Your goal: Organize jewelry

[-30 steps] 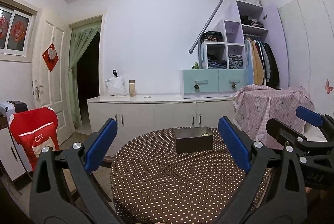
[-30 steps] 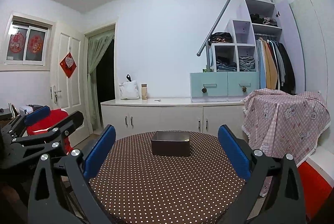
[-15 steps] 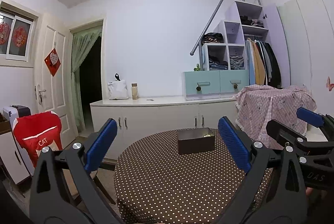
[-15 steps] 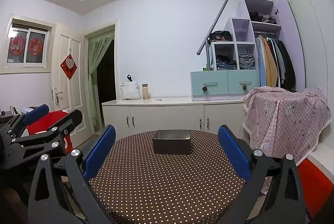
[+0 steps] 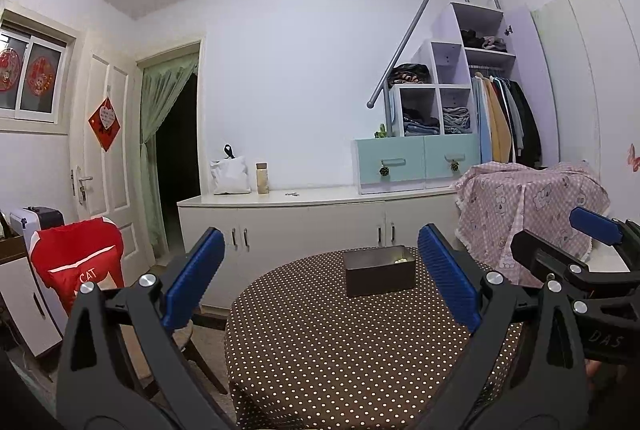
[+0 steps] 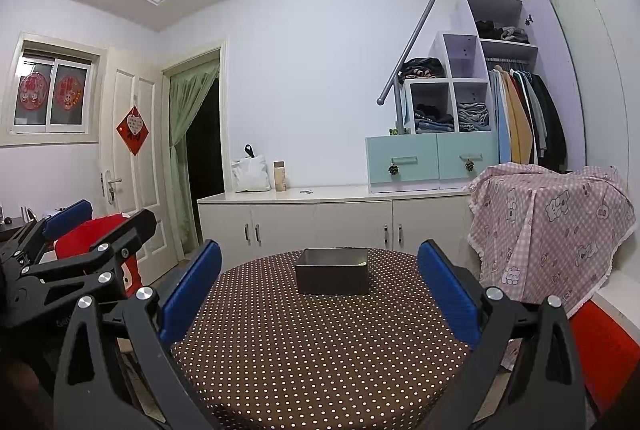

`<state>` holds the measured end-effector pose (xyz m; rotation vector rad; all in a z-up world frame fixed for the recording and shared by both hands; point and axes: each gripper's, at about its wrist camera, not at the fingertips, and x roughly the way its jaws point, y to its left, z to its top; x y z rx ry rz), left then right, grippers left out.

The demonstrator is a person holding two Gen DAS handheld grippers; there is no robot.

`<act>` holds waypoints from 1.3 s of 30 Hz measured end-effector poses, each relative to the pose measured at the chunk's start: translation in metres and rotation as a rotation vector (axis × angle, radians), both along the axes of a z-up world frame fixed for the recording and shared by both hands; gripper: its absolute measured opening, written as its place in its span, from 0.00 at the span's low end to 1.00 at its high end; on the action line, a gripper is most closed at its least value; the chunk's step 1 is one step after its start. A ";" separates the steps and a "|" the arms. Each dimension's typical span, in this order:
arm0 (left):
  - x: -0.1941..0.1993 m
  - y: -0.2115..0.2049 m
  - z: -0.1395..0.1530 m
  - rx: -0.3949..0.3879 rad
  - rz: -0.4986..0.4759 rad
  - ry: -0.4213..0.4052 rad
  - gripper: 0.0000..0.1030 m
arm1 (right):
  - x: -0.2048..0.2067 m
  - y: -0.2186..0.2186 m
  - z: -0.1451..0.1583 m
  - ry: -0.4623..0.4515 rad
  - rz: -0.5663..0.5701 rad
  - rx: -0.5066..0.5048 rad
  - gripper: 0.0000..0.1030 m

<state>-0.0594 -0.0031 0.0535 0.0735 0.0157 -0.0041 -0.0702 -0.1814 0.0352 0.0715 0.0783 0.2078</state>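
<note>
A dark open box (image 5: pixel 379 274) stands at the far side of a round table with a brown polka-dot cloth (image 5: pixel 340 342); something pale shows inside at its right end. The box also shows in the right wrist view (image 6: pixel 332 270). My left gripper (image 5: pixel 318 280) is open and empty, held above the table's near edge, well short of the box. My right gripper (image 6: pixel 318 280) is open and empty too, at about the same distance. Each gripper shows at the side of the other's view. No loose jewelry shows on the cloth.
A chair with a red cover (image 5: pixel 78 262) stands left of the table. A pink checked cloth covers furniture (image 6: pixel 552 222) on the right. A long white cabinet (image 6: pixel 332 218) with a bag, a jar and teal drawers runs along the back wall.
Both grippers have risen and drawn back a little, so the table and box sit lower and smaller in view. The jaws stay open.
</note>
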 end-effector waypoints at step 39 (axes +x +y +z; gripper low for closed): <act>0.012 0.007 -0.002 0.022 0.018 0.017 0.93 | 0.007 0.006 -0.006 0.046 -0.004 0.021 0.92</act>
